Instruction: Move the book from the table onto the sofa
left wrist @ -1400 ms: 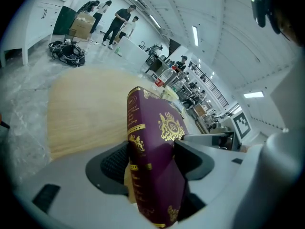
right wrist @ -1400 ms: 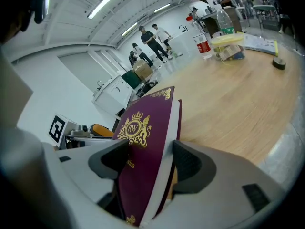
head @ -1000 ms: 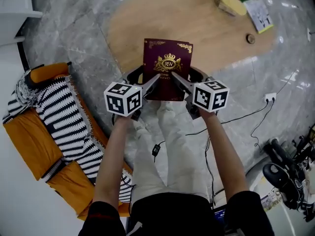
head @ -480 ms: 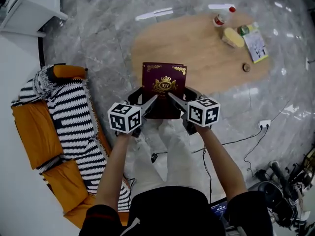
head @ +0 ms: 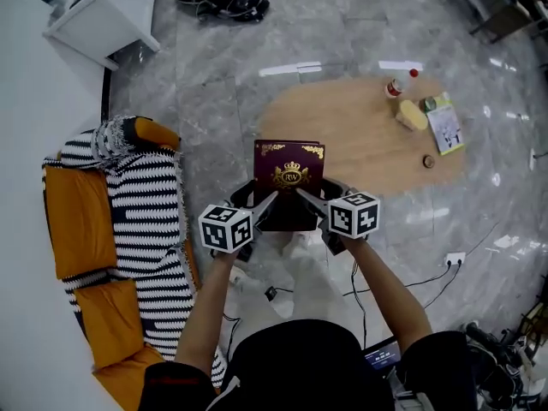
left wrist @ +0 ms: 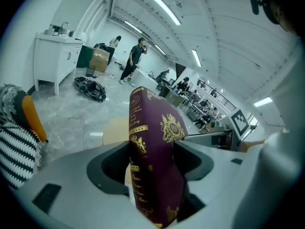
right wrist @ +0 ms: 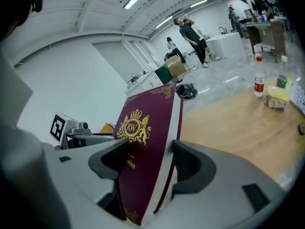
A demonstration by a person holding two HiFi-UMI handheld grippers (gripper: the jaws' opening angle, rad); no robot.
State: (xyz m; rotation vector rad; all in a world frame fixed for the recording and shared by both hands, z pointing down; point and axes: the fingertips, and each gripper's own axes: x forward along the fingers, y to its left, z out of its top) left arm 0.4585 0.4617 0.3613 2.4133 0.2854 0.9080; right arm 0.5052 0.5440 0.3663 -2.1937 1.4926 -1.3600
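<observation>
The dark maroon hardback book with a gold crest [head: 288,182] is off the surface, held in the air, cover up, above the grey marble floor [head: 214,101]. The left gripper [head: 271,199] has its fingers clamped on the book's near corner at the spine side. The right gripper [head: 301,195] has its fingers clamped on the near corner at the page-edge side, so the book fills the gap in both pairs. Just beyond the fingers lies the oval light-wood surface [head: 360,144], and the book's far edge overlaps it in the head view. Further ahead and right of the right fingers, a red-capped bottle [head: 396,86], a yellow block [head: 412,116] and a printed leaflet [head: 447,128] sit on that surface. Well apart to the left of the left fingers stands the orange sofa [head: 81,221], draped with a black-and-white striped throw [head: 145,221]. Far ahead and left is a white cabinet [head: 103,11].
</observation>
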